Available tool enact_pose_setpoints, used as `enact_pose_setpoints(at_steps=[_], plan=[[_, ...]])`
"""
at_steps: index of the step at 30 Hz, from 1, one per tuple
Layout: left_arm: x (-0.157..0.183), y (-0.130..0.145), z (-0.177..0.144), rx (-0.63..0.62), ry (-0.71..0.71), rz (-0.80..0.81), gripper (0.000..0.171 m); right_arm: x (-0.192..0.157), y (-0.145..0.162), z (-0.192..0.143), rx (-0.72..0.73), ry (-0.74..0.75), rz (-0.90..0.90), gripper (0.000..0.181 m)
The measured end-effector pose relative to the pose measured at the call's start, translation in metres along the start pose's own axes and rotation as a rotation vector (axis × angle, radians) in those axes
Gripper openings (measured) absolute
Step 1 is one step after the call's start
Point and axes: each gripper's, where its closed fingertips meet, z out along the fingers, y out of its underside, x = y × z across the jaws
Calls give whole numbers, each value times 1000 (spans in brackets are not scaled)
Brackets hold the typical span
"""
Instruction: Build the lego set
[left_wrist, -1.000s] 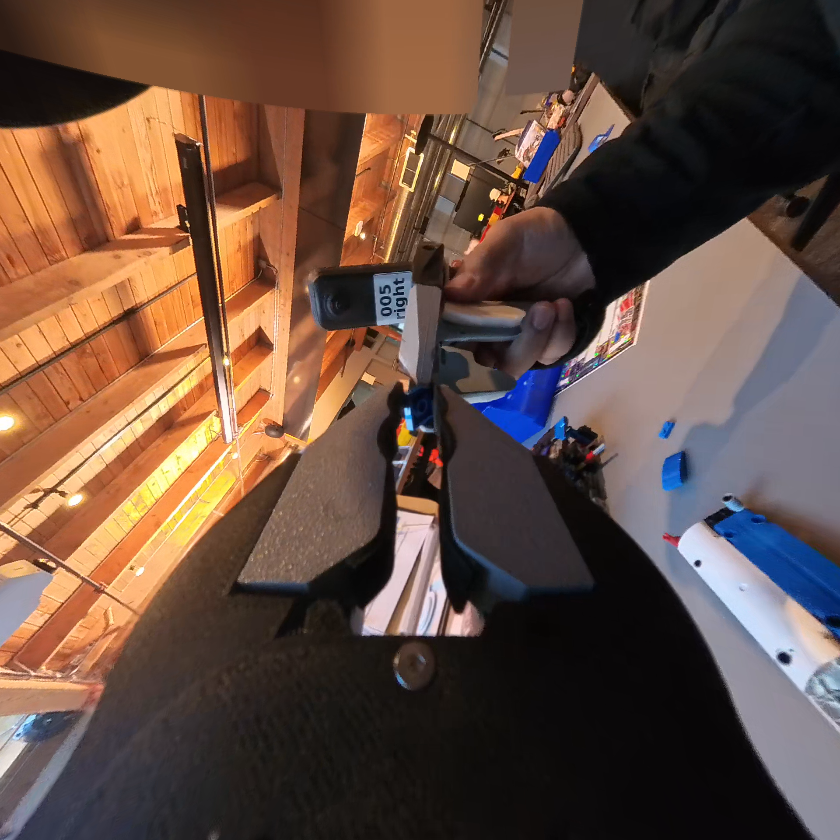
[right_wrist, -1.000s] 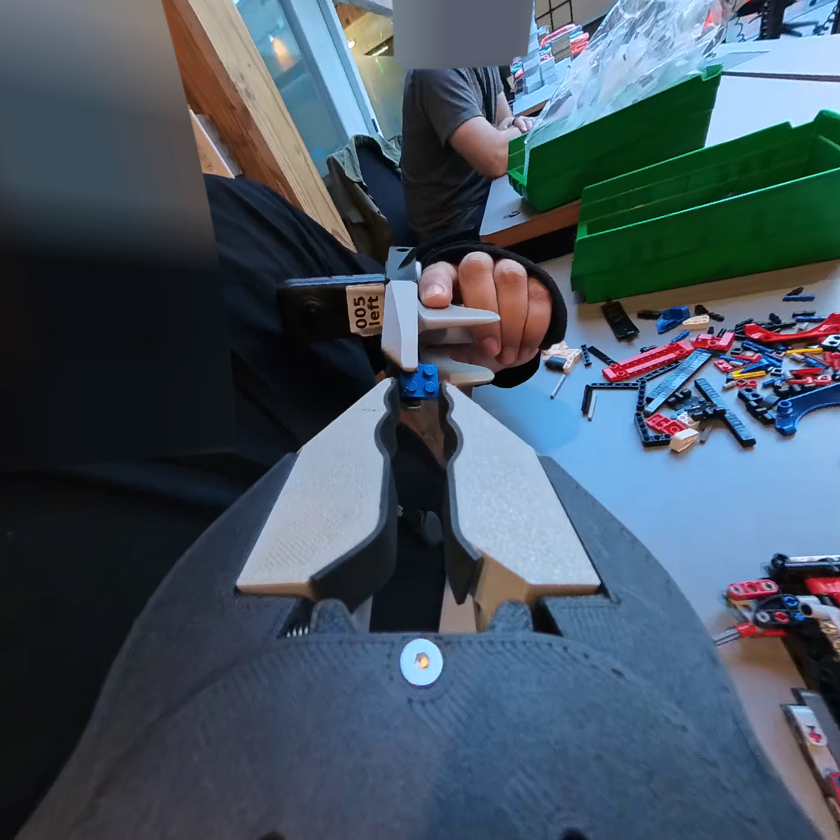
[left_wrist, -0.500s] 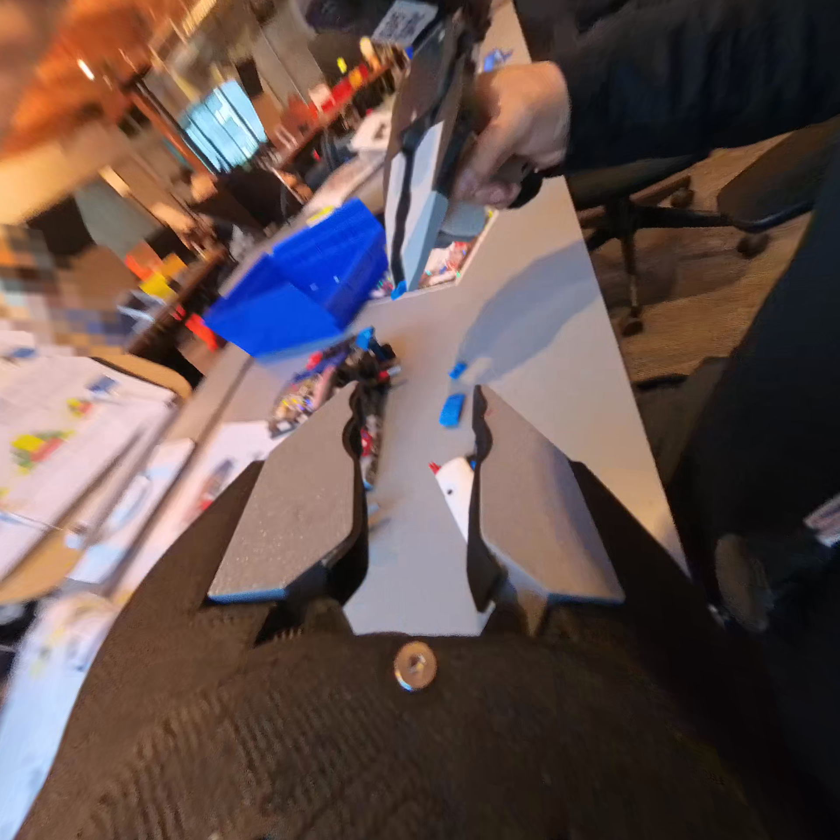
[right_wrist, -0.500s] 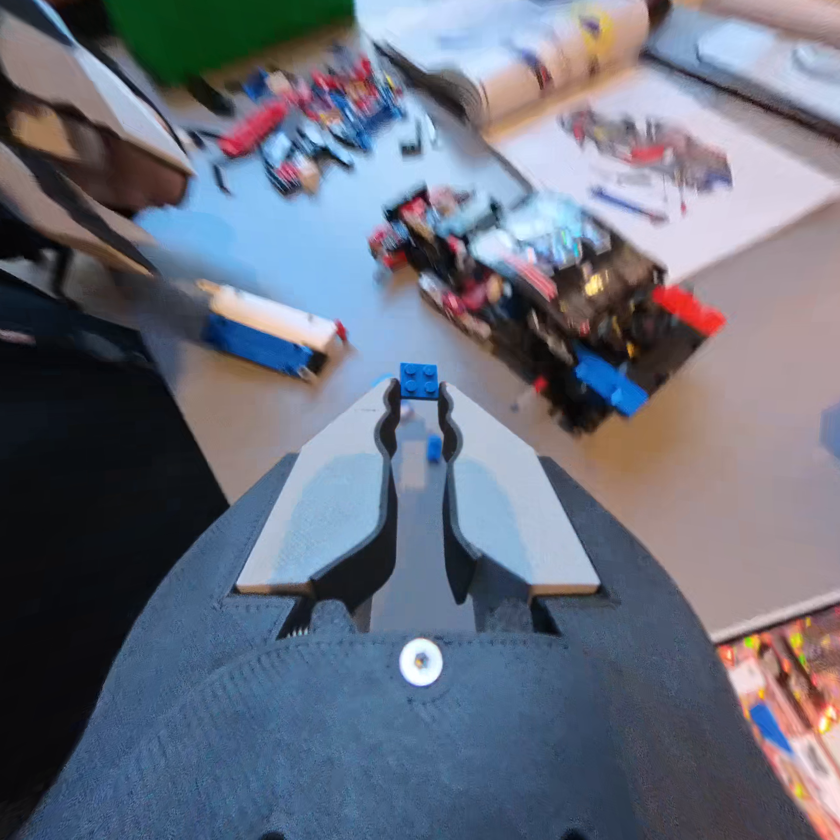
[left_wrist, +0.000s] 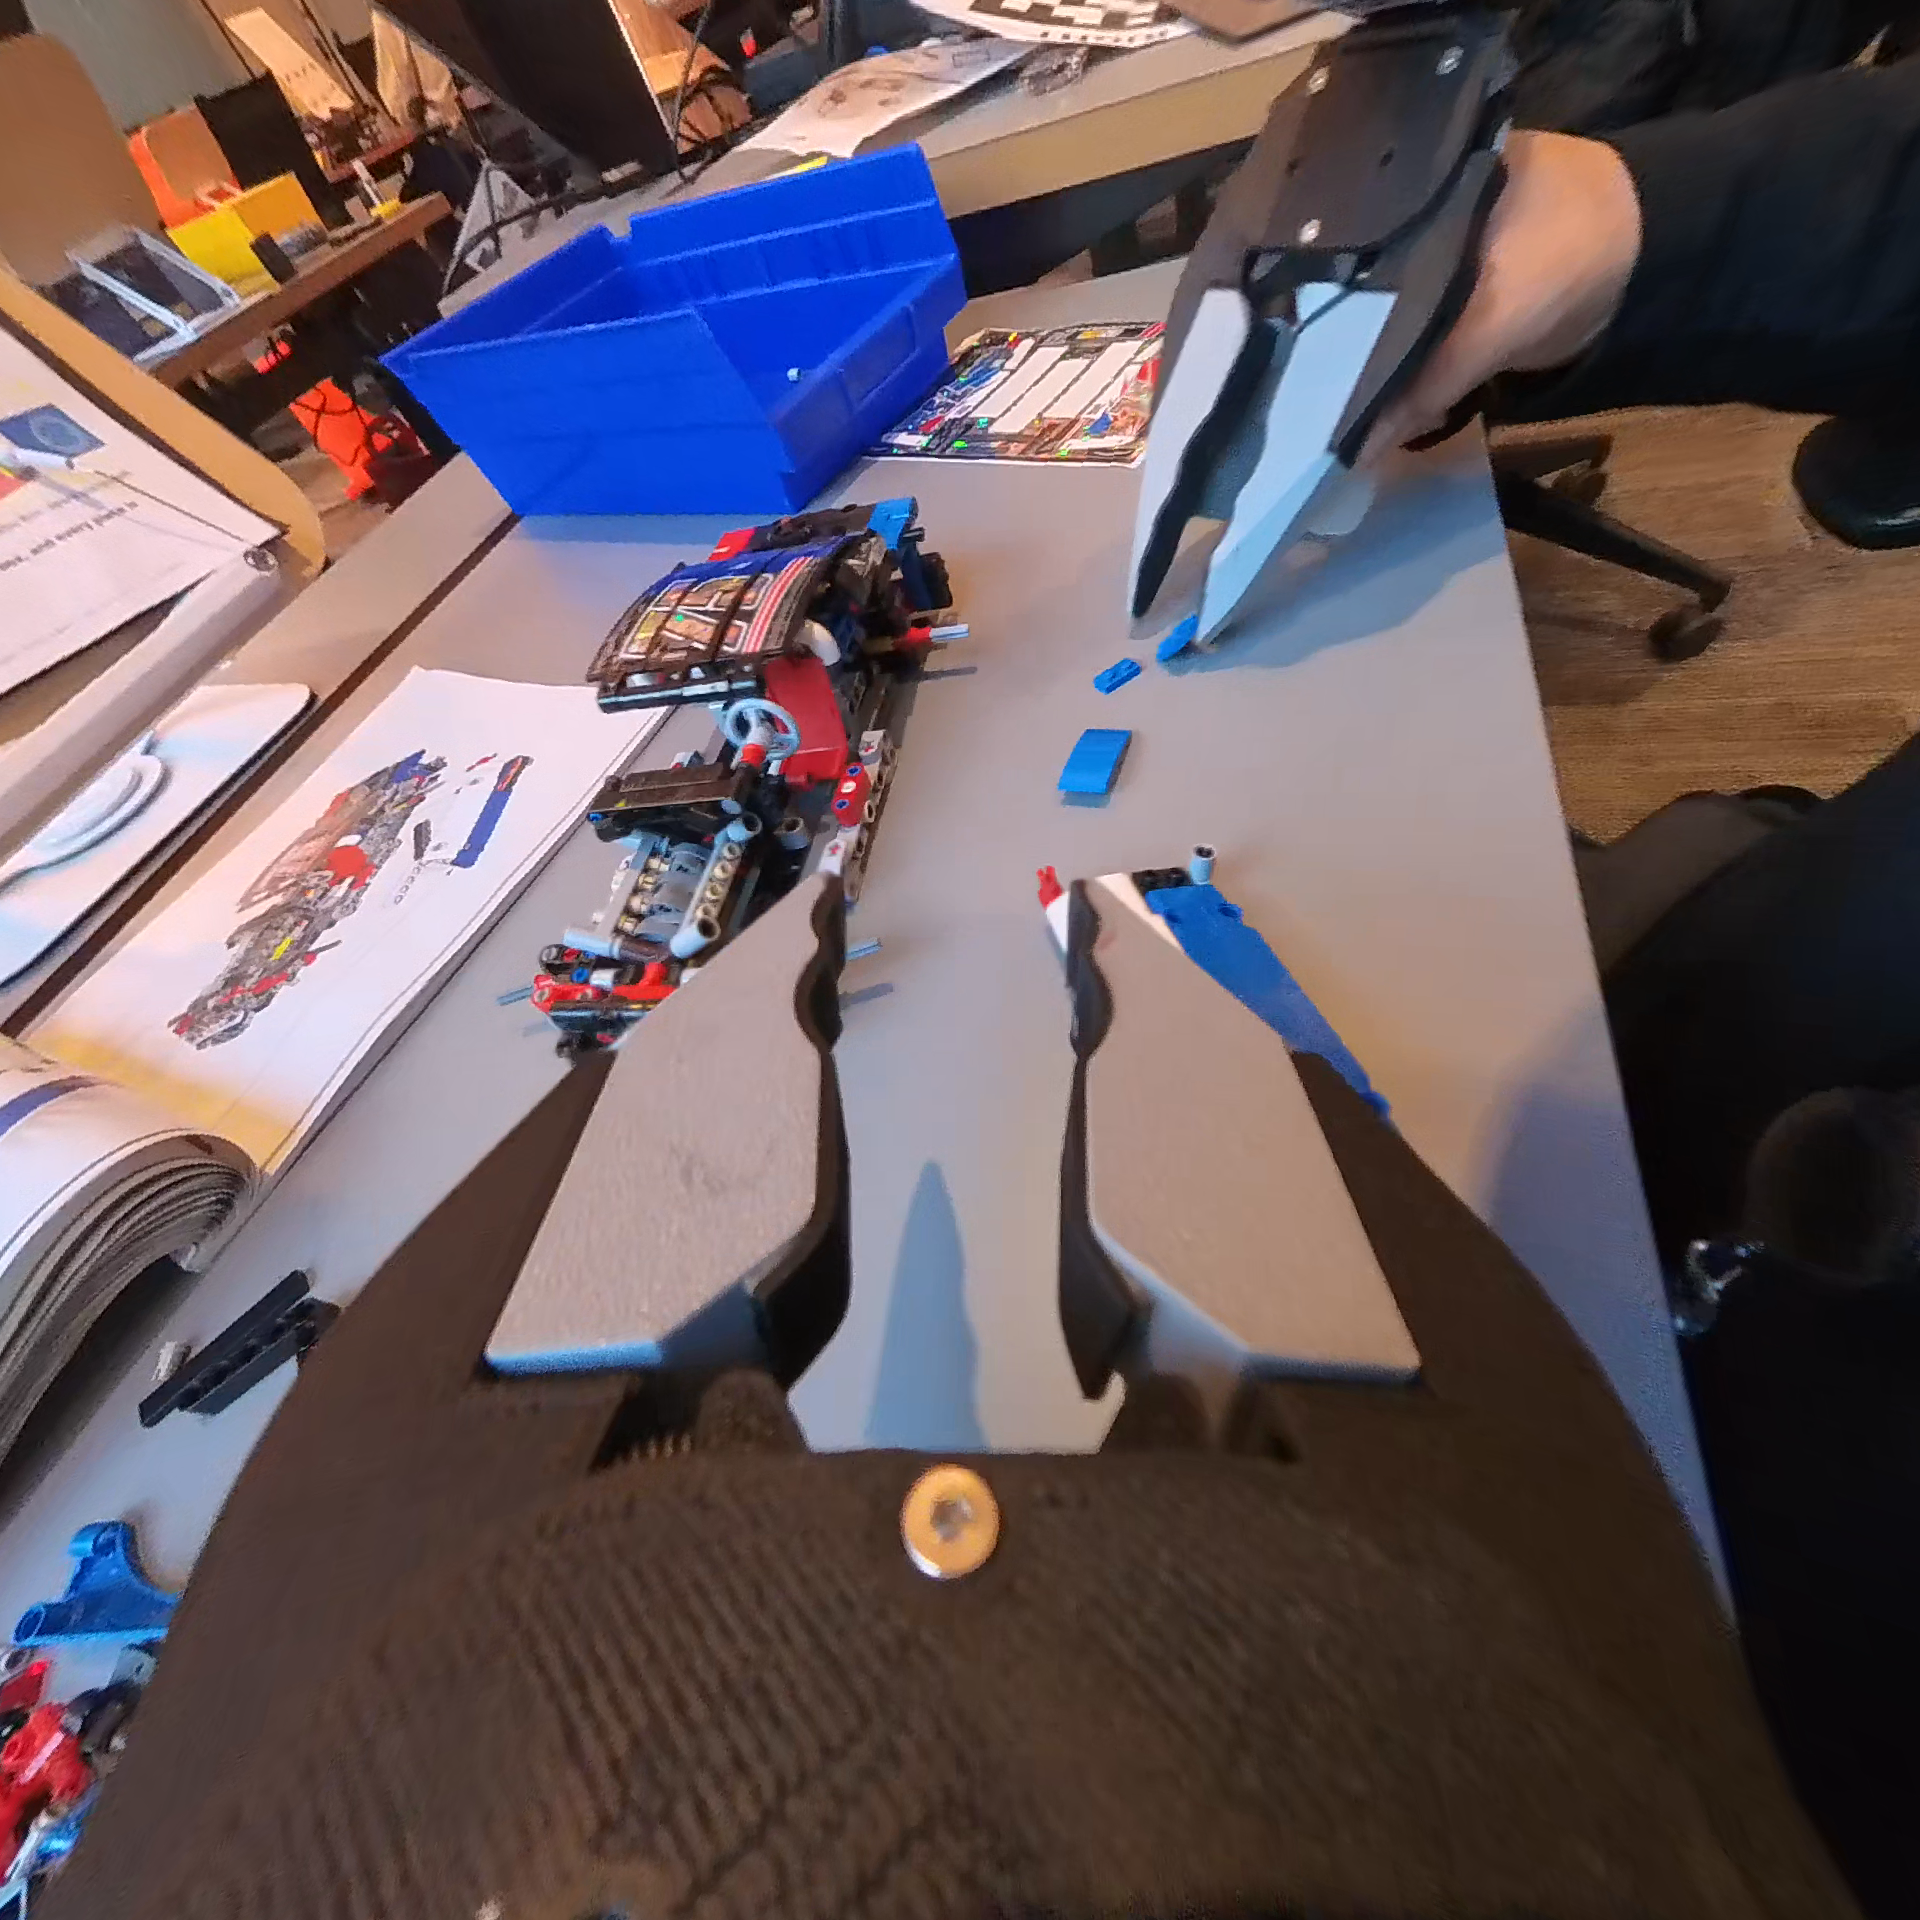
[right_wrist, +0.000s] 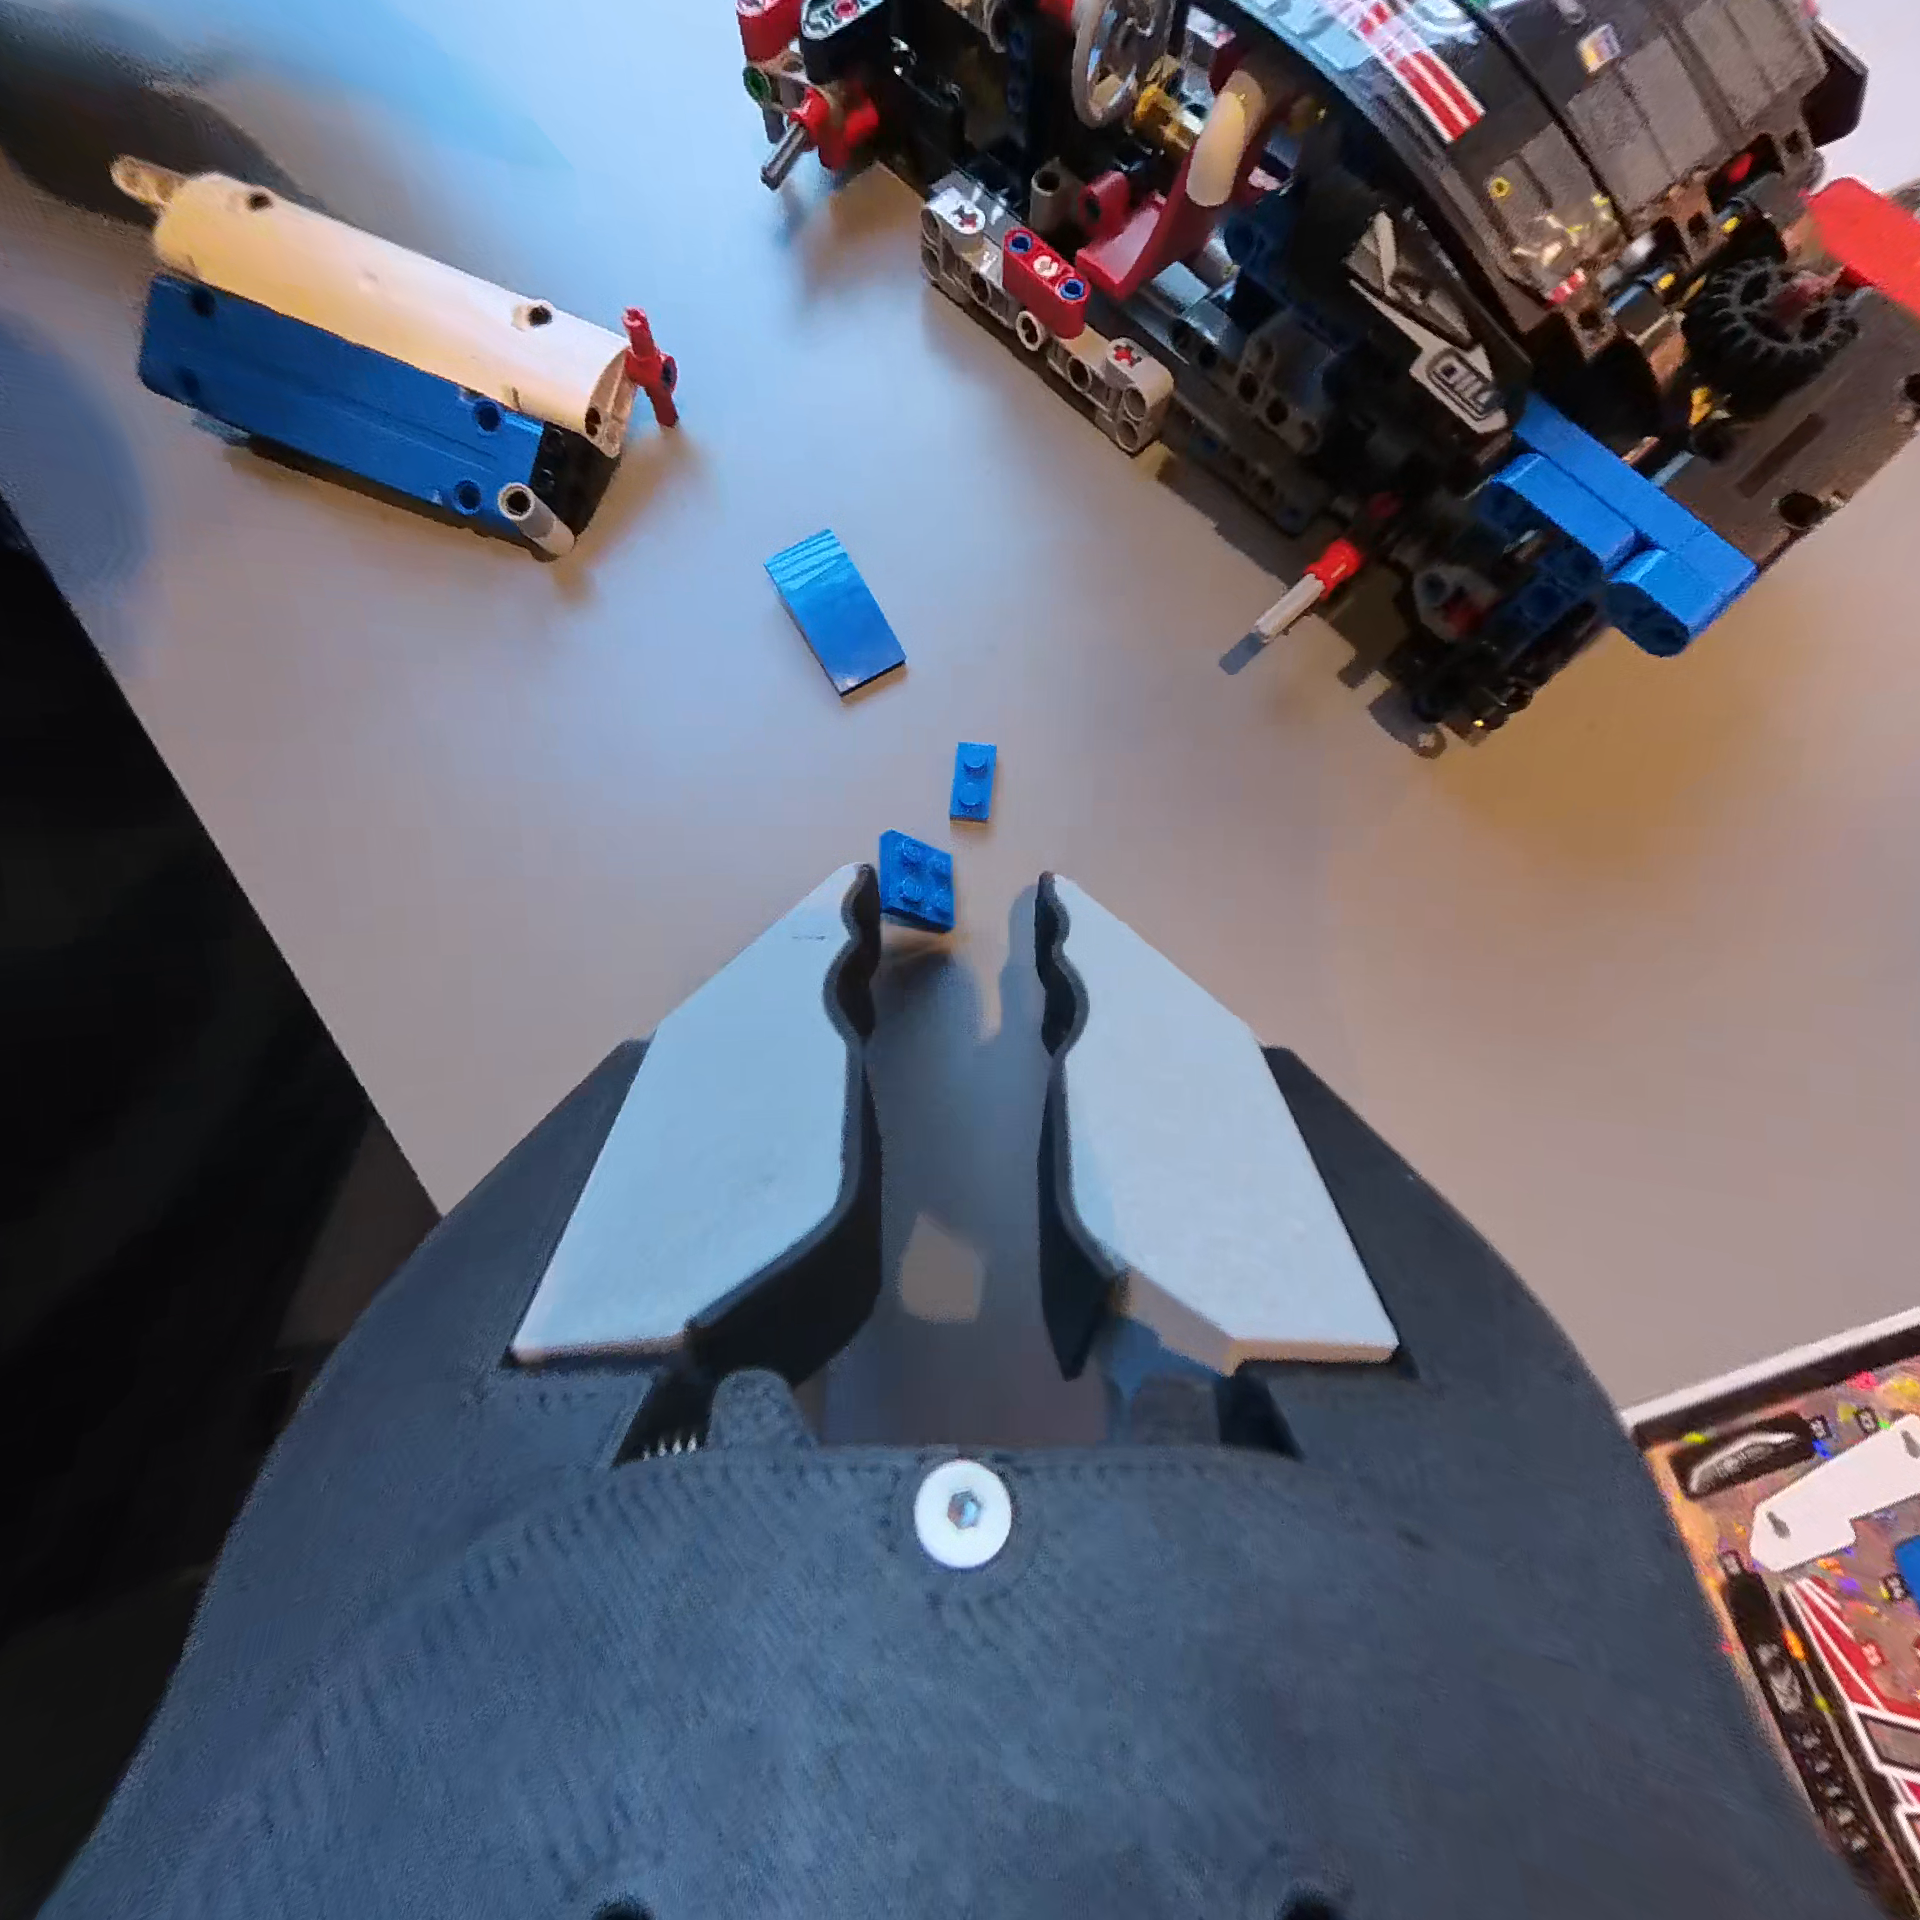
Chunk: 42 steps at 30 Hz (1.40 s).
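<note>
My right gripper (right_wrist: 954, 894) is open, tips low over the grey table. A small blue 2x2 plate (right_wrist: 916, 878) lies between the tips, against the left fingertip and not clamped. A blue 1x2 plate (right_wrist: 974, 781) and a blue flat tile (right_wrist: 834, 610) lie just ahead. The part-built black, red and blue car (right_wrist: 1403, 312) stands beyond on the right. My left gripper (left_wrist: 951, 904) is open and empty above the table, between the car (left_wrist: 769, 727) and a white and blue panel assembly (left_wrist: 1226, 956). The right gripper (left_wrist: 1174, 613) also shows there, over the 2x2 plate (left_wrist: 1177, 636).
An open instruction book (left_wrist: 343, 831) lies left of the car. A blue bin (left_wrist: 686, 343) and a sticker sheet (left_wrist: 1039, 395) sit behind it. A black beam (left_wrist: 239, 1351) and loose parts (left_wrist: 62, 1714) lie near left. The table edge (left_wrist: 1538, 831) runs on the right. Left tips to right tips: about 20 cm. From my right tips it is roughly 6 cm to the blue flat tile (right_wrist: 834, 610); from my left, 12 cm. It is also in sight in the left wrist view (left_wrist: 1098, 747).
Both grippers held the blue 2x2 plate together in the air. The left let go and swung down. The right carried the plate to the table and opened.
</note>
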Motion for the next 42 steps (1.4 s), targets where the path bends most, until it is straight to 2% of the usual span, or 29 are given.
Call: enact_pose_setpoints(at_steps=[5, 8, 12, 15, 19, 24, 28, 31, 33, 36, 38, 42], plan=[[-12, 4, 8, 30, 28, -102, 41, 8, -5, -15, 108, 11, 17, 35], [-18, 12, 16, 12, 35, -124, 45, 2, 2, -14, 90, -34, 27, 40], [-25, 7, 19, 33, 33, -107, 44, -2, 6, -18, 74, -24, -27, 39], [-35, -2, 18, 54, 18, -84, 46, 12, -1, -26, 124, 36, -13, 36], [-48, -22, 15, 117, 18, -116, 46, 35, -19, -32, 292, 107, 63, 34], [-51, -26, 19, 120, 13, -123, 45, 64, -33, -44, 386, 365, -9, 29], [-45, -22, 20, 112, -15, -69, 40, 73, -32, -51, 378, 510, -50, 32], [-48, -12, 20, 62, -100, 19, 23, 78, -31, -54, 359, 589, -78, 30], [-49, -4, 23, 12, -124, 38, 21, 79, -29, -51, 333, 605, -86, 30], [-49, 6, 27, -49, -123, 32, 12, 82, -27, -50, 308, 626, -92, 26], [-46, 10, 28, -52, -98, 28, 0, 85, -24, -50, 290, 651, -87, 25], [-55, 18, 29, -77, -103, -35, 0, 88, -23, -51, 279, 676, -86, 22]])
